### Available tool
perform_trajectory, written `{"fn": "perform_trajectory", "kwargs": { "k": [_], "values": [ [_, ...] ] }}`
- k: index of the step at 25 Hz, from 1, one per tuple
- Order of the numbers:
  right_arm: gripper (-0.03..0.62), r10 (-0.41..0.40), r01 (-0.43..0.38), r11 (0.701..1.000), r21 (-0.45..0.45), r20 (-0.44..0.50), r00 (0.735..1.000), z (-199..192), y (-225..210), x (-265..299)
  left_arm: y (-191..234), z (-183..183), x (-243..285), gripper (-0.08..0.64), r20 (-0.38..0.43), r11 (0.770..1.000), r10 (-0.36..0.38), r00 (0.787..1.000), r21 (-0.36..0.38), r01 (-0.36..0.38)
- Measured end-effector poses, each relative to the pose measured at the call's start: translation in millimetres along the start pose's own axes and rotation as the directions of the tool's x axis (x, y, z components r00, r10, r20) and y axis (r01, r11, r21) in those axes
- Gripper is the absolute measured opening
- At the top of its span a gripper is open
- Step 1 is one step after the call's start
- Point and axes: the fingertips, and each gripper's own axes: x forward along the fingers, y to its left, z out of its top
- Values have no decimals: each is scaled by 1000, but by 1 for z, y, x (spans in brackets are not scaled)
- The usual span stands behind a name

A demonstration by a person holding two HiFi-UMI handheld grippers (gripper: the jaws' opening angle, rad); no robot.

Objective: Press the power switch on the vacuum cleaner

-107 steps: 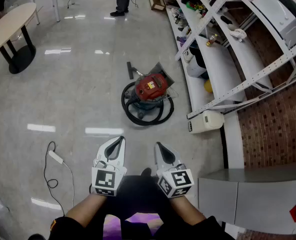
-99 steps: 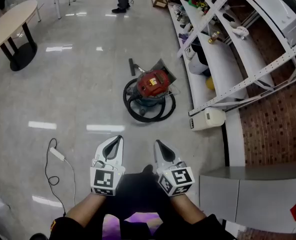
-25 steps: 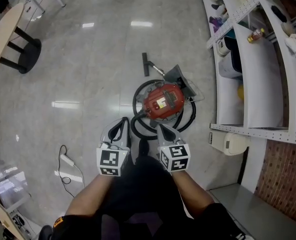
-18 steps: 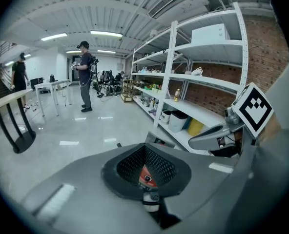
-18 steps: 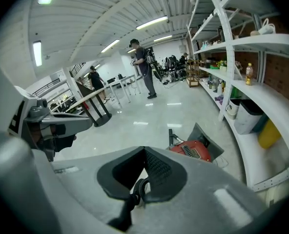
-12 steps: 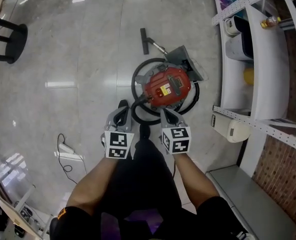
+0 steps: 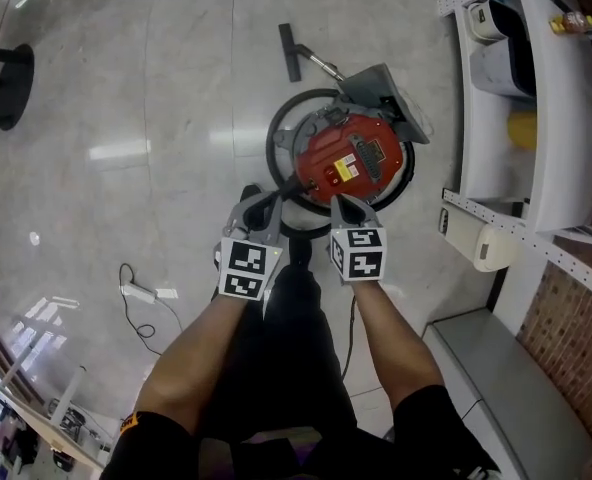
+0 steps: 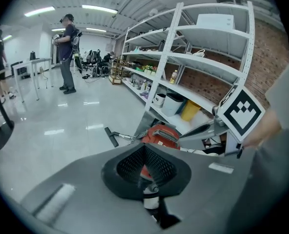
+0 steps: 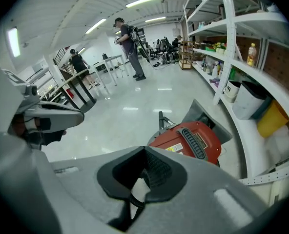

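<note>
The red vacuum cleaner (image 7: 354, 158) sits on the glossy floor, ringed by its black hose (image 7: 276, 148), with a yellow label and a black grille on its top. I cannot pick out its power switch. My left gripper (image 7: 261, 206) hovers above the hose at the vacuum's near left side, shut and holding nothing. My right gripper (image 7: 343, 204) hovers at the vacuum's near edge, also shut and holding nothing. In the left gripper view the vacuum (image 8: 161, 134) shows just past the gripper (image 8: 145, 147). In the right gripper view it (image 9: 193, 140) lies ahead and right of the gripper (image 9: 145, 150).
White shelving (image 7: 536, 118) with containers runs along the right, with a white appliance (image 7: 491, 248) at its foot. The floor nozzle (image 7: 290, 51) lies beyond the vacuum. A power strip and cable (image 7: 141, 291) lie at left. A person (image 9: 130, 43) stands far off.
I have come up to the vacuum: it went from a few steps ahead to directly under the gripper tips. Both grippers stayed shut, side by side.
</note>
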Motion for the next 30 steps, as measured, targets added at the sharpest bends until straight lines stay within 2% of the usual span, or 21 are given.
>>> {"fn": "perform_trajectory", "kwargs": {
  "k": [4,10,21,30],
  "values": [
    [-8,-19,19,1000,13,-53,998,-17,-14,32,-4,-20,16,14,-46,1000,-24,999,7,24],
    [-8,-39,40,999,6,-99,994,-25,-26,65,7,-43,33,14,-92,1000,-2,996,-25,0],
    [-8,-66,61,998,-34,-206,976,-40,-44,106,31,-56,49,14,-113,998,12,994,-66,-20],
    [-8,-68,61,997,-36,-232,970,-47,-48,123,38,-61,61,14,-127,998,5,992,-69,-14]
  ]
}}
